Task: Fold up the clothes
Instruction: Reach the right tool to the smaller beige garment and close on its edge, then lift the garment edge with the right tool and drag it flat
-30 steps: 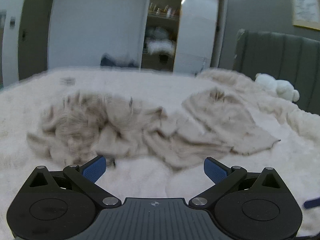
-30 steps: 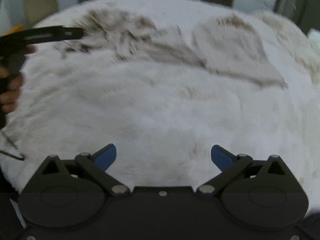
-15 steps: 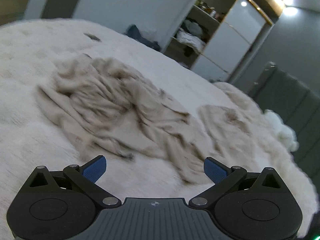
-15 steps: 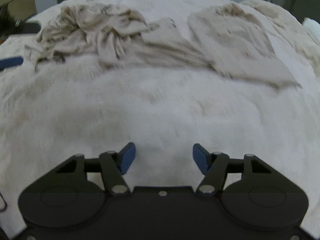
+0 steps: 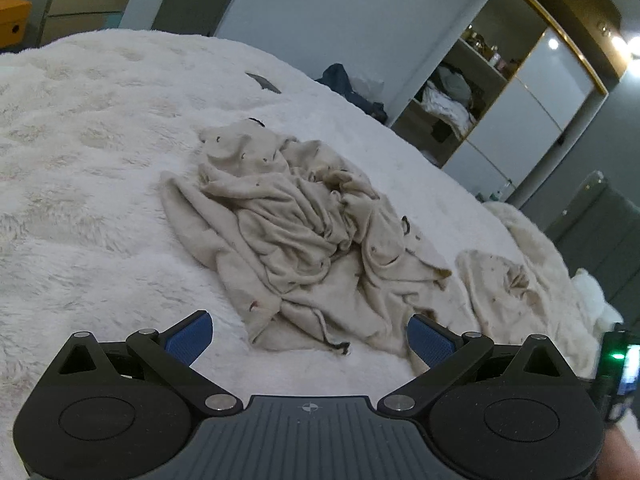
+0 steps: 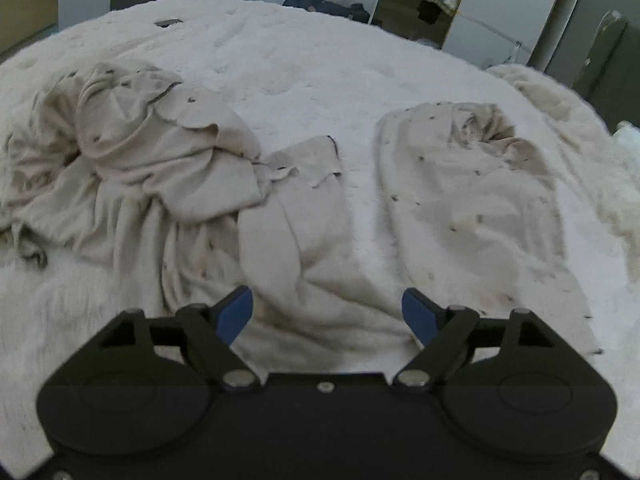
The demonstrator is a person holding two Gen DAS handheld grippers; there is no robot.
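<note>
Crumpled beige garment is heaped mid-way across the white fluffy bedspread; wide bare fleece is seen on its left and far sides, a narrower bare strip along its near hem. A second, flatter beige piece is laid just right of the heap, apart from it higher up, the gap lost lower down under the right gripper. Beyond that piece the bedspread edge is bunched against a grey headboard, so less room is left on that side. Left gripper is held low at the heap's near hem, pitched down and rolled so the room is seen tilted — jaws spread wide, nothing pinched, the hem's drawstring end lying between the pads. Right gripper is pitched more steeply down over the heap's lower right part, jaws opening, cloth under the gap but not pressed by either pad. Only the left view shows an open wardrobe and the other device's green light at frame edge; only the right view shows the bare strip between the two pieces.
</note>
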